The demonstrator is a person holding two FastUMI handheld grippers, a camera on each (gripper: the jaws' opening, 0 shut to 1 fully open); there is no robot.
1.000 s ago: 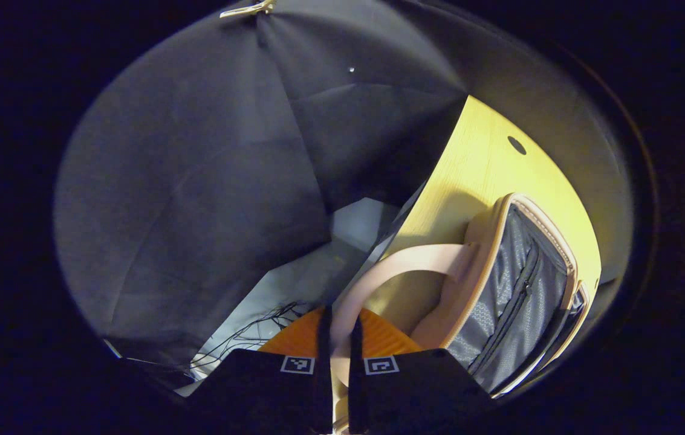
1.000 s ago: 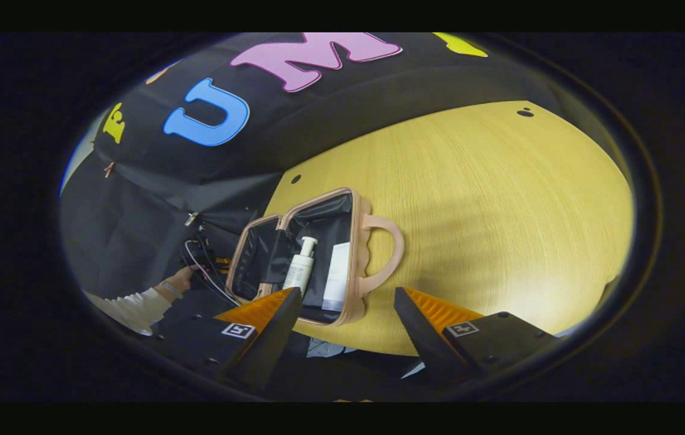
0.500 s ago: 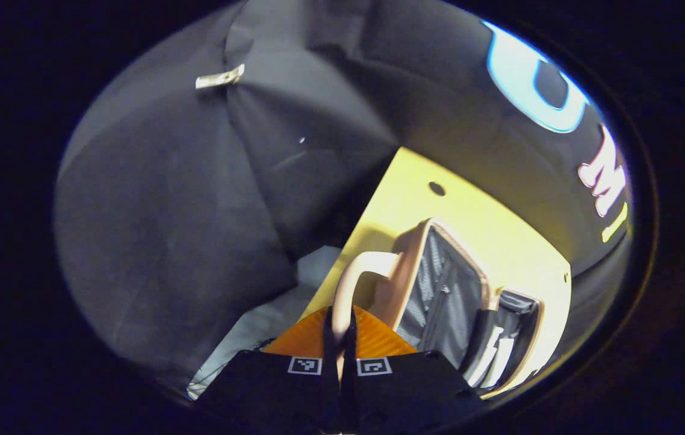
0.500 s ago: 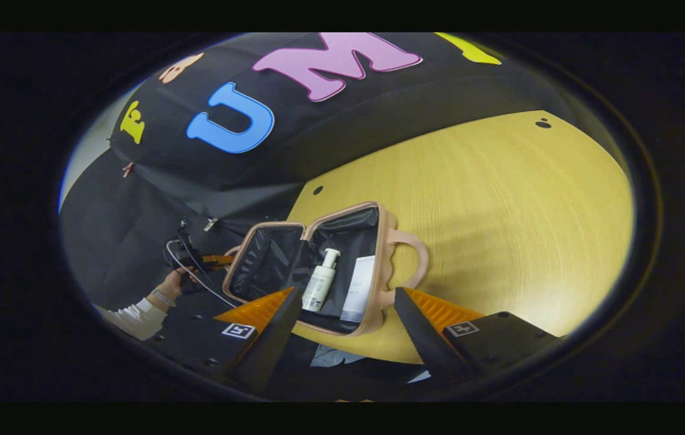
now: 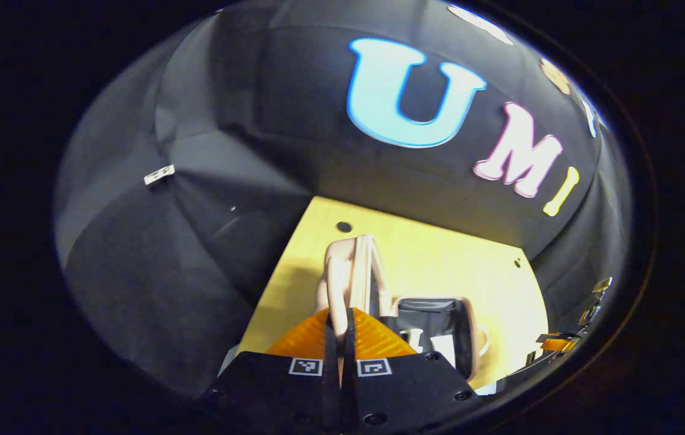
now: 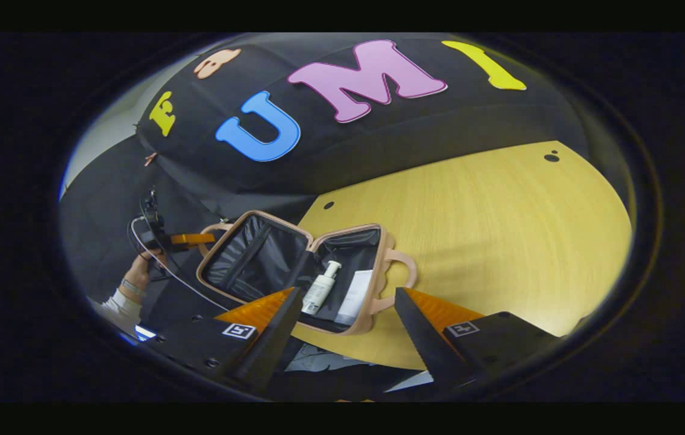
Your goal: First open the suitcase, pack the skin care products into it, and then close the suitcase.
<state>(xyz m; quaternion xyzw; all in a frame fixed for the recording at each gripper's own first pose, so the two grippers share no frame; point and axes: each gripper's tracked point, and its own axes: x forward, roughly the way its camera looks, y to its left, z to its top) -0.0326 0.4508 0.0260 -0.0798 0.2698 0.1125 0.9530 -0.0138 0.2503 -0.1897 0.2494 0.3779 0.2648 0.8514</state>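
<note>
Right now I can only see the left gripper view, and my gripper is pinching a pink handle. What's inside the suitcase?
Observer: The right gripper view shows a white pump bottle lying in the suitcase, beside a flat white pack.
Operator: Is the other gripper holding something?
Observer: No. The right gripper is open and holds nothing, at the suitcase's near edge.
Operator: How far open is the lid?
Observer: The lid is tilted up and wide open. The left gripper grips the handle on its far side.
</note>
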